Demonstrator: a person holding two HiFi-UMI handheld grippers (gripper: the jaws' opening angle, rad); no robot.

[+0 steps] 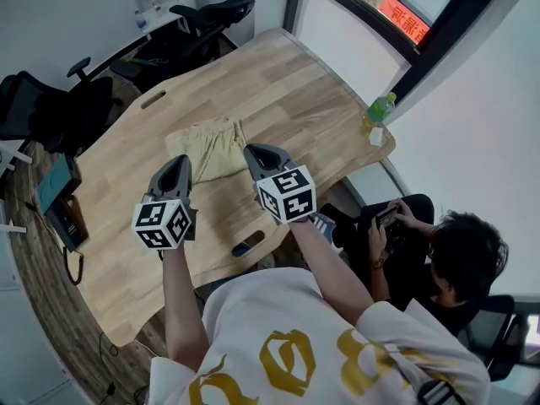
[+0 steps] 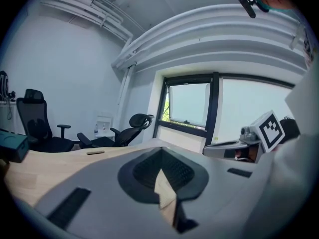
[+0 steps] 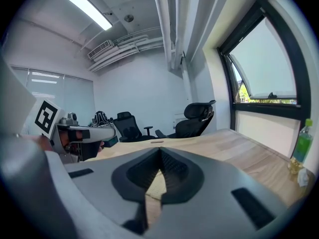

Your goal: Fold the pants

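Pants look folded; both tools shut and empty over the near side.
Your pants (image 1: 209,146) lie as a compact tan bundle on the tabletop (image 1: 295,83), around the middle, just beyond the tips of both tools and apart from them. Your left tool (image 1: 179,163) has its jaws pressed together with nothing between them. Your right tool (image 1: 253,152) is the same, closed on nothing. Judging from the layered, roughly squared shape, the folding seems done or nearly done. At most, a last tidy of the slightly ragged far edge is left. The only container in sight is a green bottle (image 1: 380,108) at the right corner of the tabletop, well apart from the pants. You can't tell from here what is in it.
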